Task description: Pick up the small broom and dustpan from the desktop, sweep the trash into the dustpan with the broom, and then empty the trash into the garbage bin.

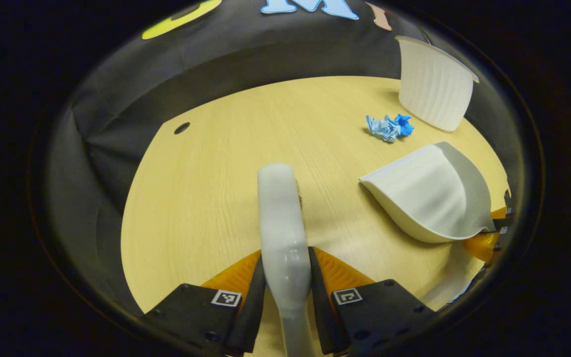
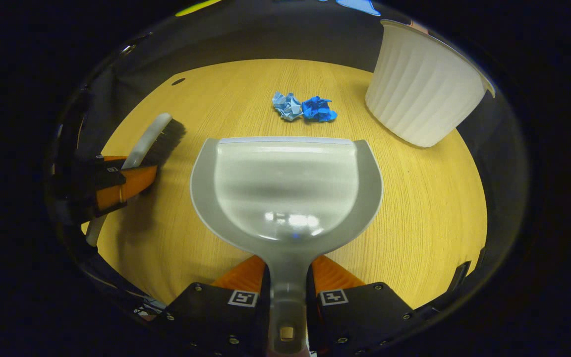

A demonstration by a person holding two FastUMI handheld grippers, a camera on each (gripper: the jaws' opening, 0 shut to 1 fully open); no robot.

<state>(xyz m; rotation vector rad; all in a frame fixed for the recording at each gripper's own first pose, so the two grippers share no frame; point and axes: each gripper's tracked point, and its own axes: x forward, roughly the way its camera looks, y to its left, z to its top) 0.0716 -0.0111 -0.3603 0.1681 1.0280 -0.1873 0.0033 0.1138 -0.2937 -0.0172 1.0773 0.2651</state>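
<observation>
Fingers of the left gripper (image 1: pixel 285 277) are seen in the left gripper view clamped on the pale handle of the broom (image 1: pixel 280 218), which is held out over the wooden desktop (image 1: pixel 201 198). Farther right, the dustpan (image 1: pixel 429 196) is seen from the side, with the crumpled blue trash (image 1: pixel 389 127) lying beyond its mouth and the white ribbed garbage bin (image 1: pixel 434 84) standing just behind that.

In the right gripper view, the right gripper (image 2: pixel 288 292) is pressed from both sides on the dustpan's handle, and the pan's front lip is pointed at the trash, near it but apart. The broom's dark bristles are seen at the left, well apart from the paper.

A risk is judged here: the light paper balls could be flicked past the pan's sides or under its lip if the lip is not kept flat on the desktop. The bin, standing close by, could also be knocked by a wide stroke.
</observation>
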